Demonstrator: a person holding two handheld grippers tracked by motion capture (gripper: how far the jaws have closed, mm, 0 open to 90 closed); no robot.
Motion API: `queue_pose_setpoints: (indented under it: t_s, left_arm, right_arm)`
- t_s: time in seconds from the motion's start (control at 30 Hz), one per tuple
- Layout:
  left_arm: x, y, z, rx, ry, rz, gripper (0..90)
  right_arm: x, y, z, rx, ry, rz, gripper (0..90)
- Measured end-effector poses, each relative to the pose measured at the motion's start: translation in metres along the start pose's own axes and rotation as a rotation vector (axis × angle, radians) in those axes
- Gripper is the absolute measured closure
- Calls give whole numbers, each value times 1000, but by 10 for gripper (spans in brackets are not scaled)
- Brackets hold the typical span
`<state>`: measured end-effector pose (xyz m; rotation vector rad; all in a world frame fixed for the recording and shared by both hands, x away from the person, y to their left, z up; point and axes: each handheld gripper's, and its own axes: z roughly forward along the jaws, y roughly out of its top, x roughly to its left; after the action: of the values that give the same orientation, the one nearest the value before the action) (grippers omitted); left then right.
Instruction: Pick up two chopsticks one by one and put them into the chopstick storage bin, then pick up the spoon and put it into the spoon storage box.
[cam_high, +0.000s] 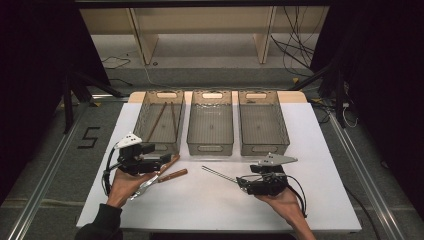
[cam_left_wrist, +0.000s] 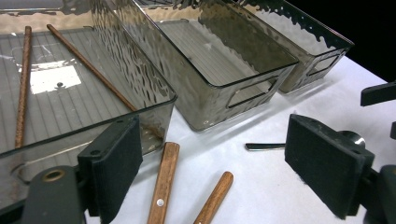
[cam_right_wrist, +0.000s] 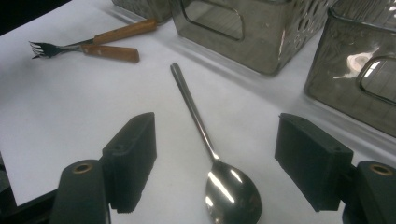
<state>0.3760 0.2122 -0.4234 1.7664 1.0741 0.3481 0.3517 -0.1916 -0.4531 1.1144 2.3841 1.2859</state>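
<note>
A steel spoon (cam_right_wrist: 229, 191) lies on the white table (cam_high: 210, 205), its bowl between the open jaws of my right gripper (cam_right_wrist: 215, 149) and its handle (cam_high: 219, 174) pointing away to the left. Two wooden-handled utensils (cam_high: 172, 170) lie side by side further left. One of them is a fork (cam_right_wrist: 44, 49). Their handles (cam_left_wrist: 163, 182) lie just in front of my left gripper (cam_left_wrist: 219, 158), which is open and holds nothing. Both grippers hover low over the table, each in a hand.
Three clear grey bins stand in a row at the back. The left bin (cam_high: 145, 117) holds two brown chopsticks (cam_left_wrist: 88, 65). The middle bin (cam_high: 211, 122) and the right bin (cam_high: 262, 122) are bare inside. The table's front edge lies close behind the hands.
</note>
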Motion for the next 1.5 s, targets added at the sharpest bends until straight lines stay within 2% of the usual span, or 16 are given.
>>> queue_pose_setpoints:
  t_s: [0.47, 0.77, 1.1, 1.5]
  left_arm:
    - [-12, -22, 4, -15, -28, 18, 188]
    - [-18, -38, 5, -30, -49, 31, 184]
    - [-20, -49, 4, -34, -41, 27, 183]
    - [-21, -51, -1, -57, -30, 36, 183]
  right_arm:
    - [-7, 2, 19, 93, 43, -15, 350]
    - [0, 7, 32, 139, 47, -79, 431]
    - [1, 7, 44, 188, 58, -115, 505]
    - [1, 8, 51, 234, 51, -149, 571]
